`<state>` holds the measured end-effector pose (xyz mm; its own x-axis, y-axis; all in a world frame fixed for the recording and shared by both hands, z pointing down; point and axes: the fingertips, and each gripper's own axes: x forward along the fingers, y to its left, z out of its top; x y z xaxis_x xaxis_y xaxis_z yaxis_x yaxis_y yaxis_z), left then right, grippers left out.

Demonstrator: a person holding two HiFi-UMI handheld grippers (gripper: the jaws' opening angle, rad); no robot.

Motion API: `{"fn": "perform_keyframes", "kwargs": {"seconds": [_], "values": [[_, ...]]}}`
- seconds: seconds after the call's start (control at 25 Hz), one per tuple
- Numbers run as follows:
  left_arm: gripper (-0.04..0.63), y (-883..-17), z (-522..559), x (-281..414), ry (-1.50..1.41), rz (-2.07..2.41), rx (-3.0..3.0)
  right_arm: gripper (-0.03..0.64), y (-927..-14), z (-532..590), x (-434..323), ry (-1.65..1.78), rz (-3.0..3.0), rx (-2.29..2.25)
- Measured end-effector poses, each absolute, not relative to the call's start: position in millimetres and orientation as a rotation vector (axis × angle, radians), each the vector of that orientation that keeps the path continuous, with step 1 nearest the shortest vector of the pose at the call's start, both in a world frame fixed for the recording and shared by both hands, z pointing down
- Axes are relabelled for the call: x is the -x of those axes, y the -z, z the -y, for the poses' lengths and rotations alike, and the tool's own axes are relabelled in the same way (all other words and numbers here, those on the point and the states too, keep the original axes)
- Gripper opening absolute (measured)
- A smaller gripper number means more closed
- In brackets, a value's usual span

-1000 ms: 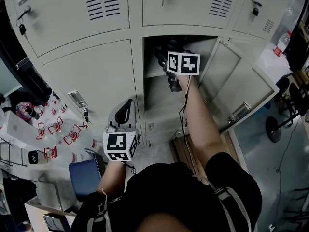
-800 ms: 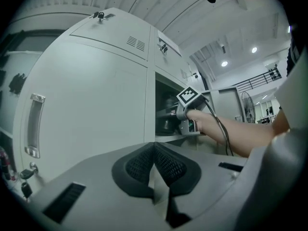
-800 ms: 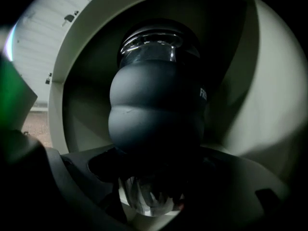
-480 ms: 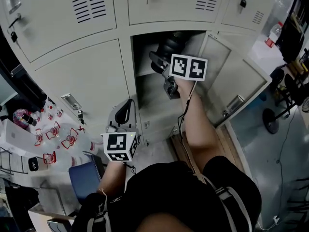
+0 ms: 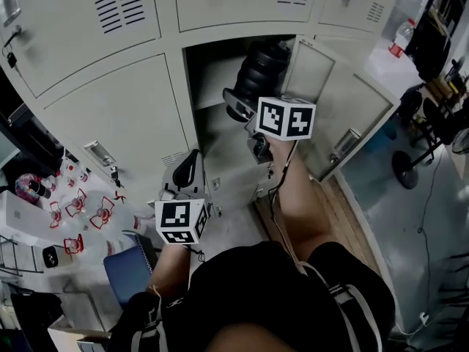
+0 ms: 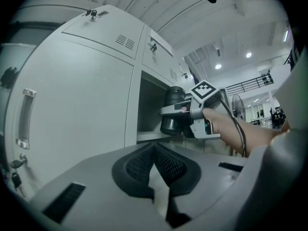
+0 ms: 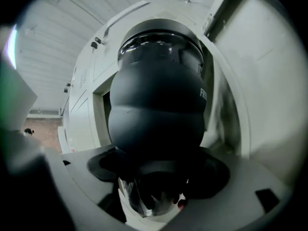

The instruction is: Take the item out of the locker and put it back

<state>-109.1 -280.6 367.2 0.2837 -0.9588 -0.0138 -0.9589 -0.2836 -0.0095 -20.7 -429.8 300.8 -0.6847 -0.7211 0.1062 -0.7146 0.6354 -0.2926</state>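
Bottle [image 7: 156, 114] | pinched in right gripper [image 7: 156, 177] at open locker [image 5: 207, 64] mouth, out-or-in unclear | hold firm and level, clear of door [image 5: 344, 116] | left gripper [image 6: 155, 165] pressed together, empty

The bottle [image 5: 260, 68], in the right tool [image 5: 242, 105], stands before the locker [image 5: 211, 68] (door [image 5: 344, 108] at 3 o'clock). The left tool [image 5: 190, 166] lies at 7 o'clock.

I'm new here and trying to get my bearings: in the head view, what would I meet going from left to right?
Red-labelled bottles → left gripper → black bottle → open locker door.
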Motion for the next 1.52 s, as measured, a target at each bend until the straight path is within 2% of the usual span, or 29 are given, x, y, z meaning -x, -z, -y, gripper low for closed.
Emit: {"fn": "perform_keyframes", "kwargs": {"seconds": [0.52,0.96,1.52], "values": [[0.012,-376,277,95,0.004,-1.824,2.565,0.403,-333,351,-7,0.023,-2.816,1.426],[0.012,-377,271,88,0.011,-1.809,2.572,0.403,-398,324,-5,0.085,-2.901,1.445],[0.012,-376,270,94,0.003,-1.825,2.556,0.403,-400,328,-3,0.157,-2.902,1.416]]}}
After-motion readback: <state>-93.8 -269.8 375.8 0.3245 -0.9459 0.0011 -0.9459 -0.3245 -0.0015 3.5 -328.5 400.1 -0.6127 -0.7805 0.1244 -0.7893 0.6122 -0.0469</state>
